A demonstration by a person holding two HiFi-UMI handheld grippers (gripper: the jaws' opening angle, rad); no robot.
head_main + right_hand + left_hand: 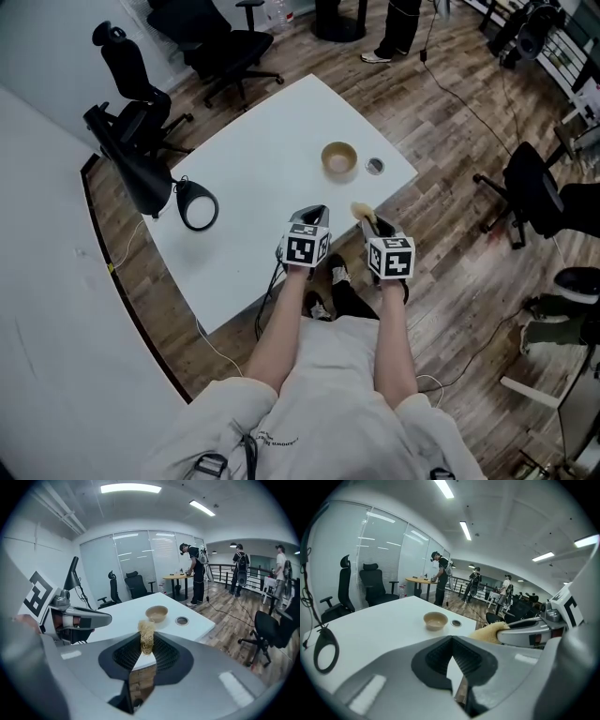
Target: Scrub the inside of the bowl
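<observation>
A tan bowl (338, 158) stands upright on the white table (253, 187), near its far right corner; it also shows as the bowl (435, 620) and the bowl (157, 613). My right gripper (367, 223) is shut on a yellowish fibrous scrubber (146, 637), which sticks up from its jaws near the table's front edge. The scrubber (490, 632) also shows at the right of the left gripper view. My left gripper (316, 214) hangs beside it at the table's front edge, shut with nothing in it. Both grippers are well short of the bowl.
A round cable port (375, 166) sits right of the bowl. A black desk lamp (141, 169) with a ring head (198, 206) stands at the table's left. Black office chairs (216, 42) stand beyond the table, another chair (534, 192) at right. People stand far off.
</observation>
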